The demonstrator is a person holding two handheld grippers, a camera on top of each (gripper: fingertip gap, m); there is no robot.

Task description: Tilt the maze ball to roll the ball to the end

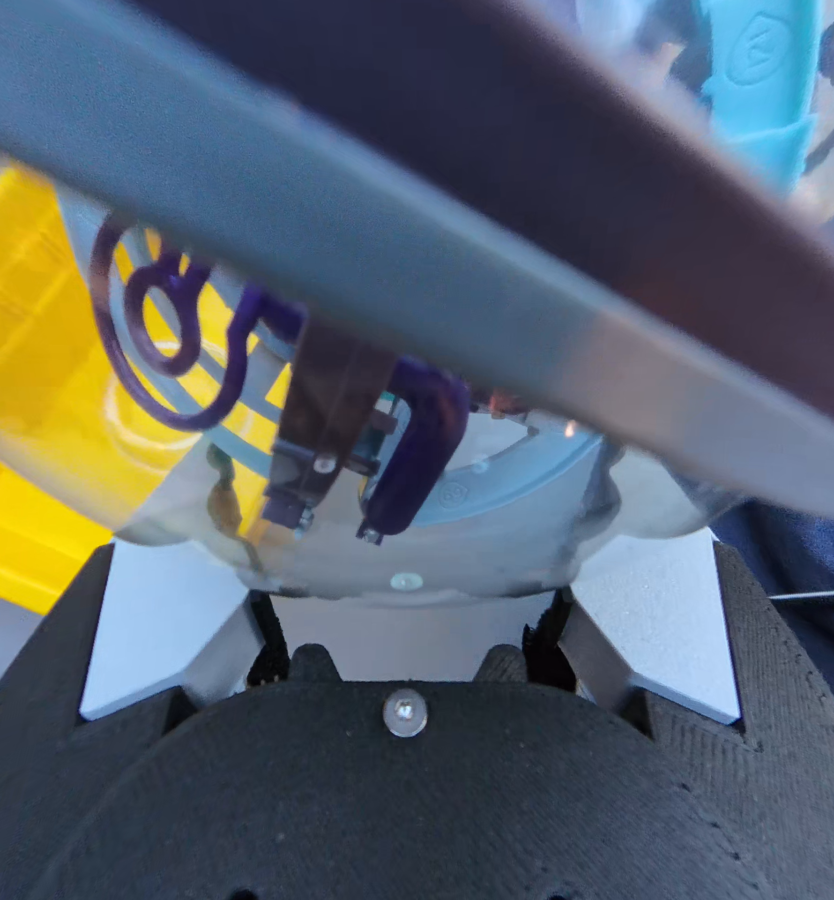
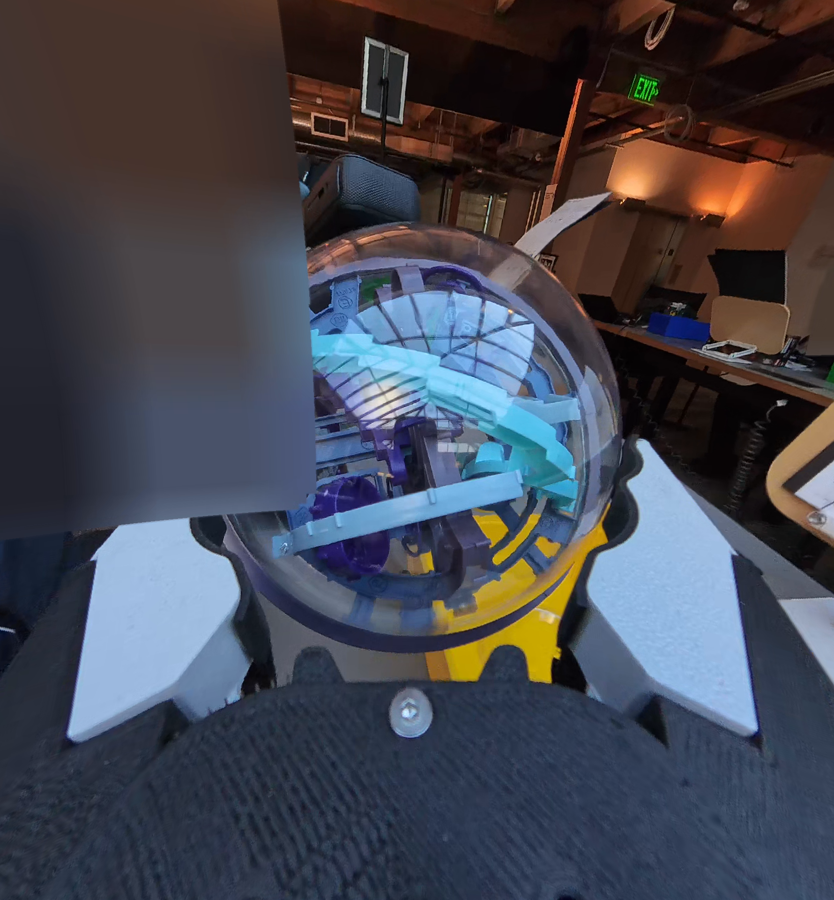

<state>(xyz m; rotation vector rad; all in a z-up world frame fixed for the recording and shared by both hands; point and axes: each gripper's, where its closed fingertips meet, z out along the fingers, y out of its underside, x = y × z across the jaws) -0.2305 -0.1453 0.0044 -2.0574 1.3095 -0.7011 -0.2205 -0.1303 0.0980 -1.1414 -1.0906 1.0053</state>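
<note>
because both must tilt it together, the left hand-held gripper (image 1: 407,591) and right hand-held gripper (image 2: 429,584) each cradle the clear maze ball (image 2: 454,428) between spread fingers pressing its shell; the small ball isn't discernible.

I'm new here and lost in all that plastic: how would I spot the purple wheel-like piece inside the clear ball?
Find the clear maze ball between the white jaws. Look low on its left, behind the grey bar. The purple wheel is the only round, spoked piece there.

The maze ball (image 1: 405,487) overfills the left wrist view, its upper half blurred and cut off; a mosaic patch hides its left side (image 2: 454,438) in the right; the small inner ball cannot be found.
</note>
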